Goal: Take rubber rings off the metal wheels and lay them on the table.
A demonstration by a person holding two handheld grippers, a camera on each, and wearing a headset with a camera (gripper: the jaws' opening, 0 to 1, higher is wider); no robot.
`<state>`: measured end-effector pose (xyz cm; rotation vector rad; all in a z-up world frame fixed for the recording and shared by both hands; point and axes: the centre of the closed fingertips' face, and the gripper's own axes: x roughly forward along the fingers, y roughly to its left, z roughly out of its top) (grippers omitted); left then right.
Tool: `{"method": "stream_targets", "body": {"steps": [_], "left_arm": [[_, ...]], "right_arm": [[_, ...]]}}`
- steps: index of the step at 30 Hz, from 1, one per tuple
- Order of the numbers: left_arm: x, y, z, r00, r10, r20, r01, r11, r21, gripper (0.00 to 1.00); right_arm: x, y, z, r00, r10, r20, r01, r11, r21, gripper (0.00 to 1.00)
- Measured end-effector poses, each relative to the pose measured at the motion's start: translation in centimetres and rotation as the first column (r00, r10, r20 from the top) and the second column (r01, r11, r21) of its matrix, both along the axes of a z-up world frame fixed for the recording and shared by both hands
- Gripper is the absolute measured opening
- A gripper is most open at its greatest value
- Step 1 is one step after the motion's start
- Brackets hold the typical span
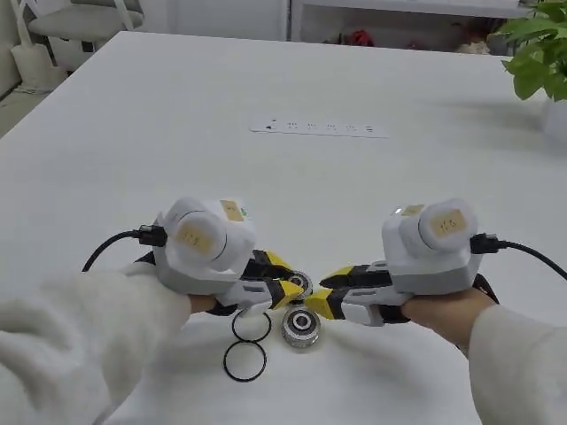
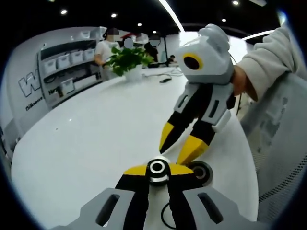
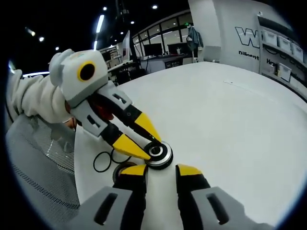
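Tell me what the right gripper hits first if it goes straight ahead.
Most likely the metal wheel clamped by the left gripper, just ahead of the open right gripper; depth is unclear.

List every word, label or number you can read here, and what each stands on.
"W": large letter on the wall.
Smaller line under it: too blurred to read.
Yellow sticker on the left gripper: too small to read.
White strip on the table: markings unreadable.
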<state>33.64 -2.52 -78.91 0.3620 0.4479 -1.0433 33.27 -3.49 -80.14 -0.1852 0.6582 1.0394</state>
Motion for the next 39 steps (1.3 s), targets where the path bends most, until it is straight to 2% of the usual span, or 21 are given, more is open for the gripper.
{"method": "stream_targets", "body": {"steps": [5, 8, 18, 24, 30, 39], "left_arm": [[0.0, 0.1, -0.1, 1.000, 0.008, -0.019, -0.008, 1.000, -0.010, 0.15], [-0.1, 0.1, -0.1, 1.000, 0.008, -0.014, -0.008, 1.000, -0.012, 0.14], [-0.3, 0.2, -0.1, 0.998, 0.022, -0.062, -0.025, 0.999, -0.046, 0.13], [-0.5, 0.2, -0.1, 0.998, 0.011, -0.055, -0.013, 0.999, -0.044, 0.13], [-0.5, 0.2, -0.1, 0.999, 0.008, -0.044, -0.010, 0.999, -0.045, 0.13], [-0.4, 0.3, -0.1, 0.999, 0.018, -0.047, -0.020, 0.998, -0.054, 0.13]], "right_arm": [[0.0, 0.2, -0.2, 1.000, 0.006, -0.001, -0.006, 1.000, -0.001, 0.19], [0.0, 0.3, -0.4, 1.000, 0.010, -0.001, -0.010, 1.000, -0.008, 0.19], [-0.4, 0.6, -0.5, 0.999, 0.053, 0.005, -0.053, 0.999, -0.009, 0.16], [-0.6, 0.7, -0.5, 0.997, 0.076, 0.012, -0.076, 0.997, -0.014, 0.15], [-0.8, 0.7, -0.5, 0.997, 0.082, -0.003, -0.082, 0.997, -0.015, 0.11], [-1.0, 0.7, -0.6, 0.997, 0.075, -0.023, -0.075, 0.997, -0.004, 0.06]]}}
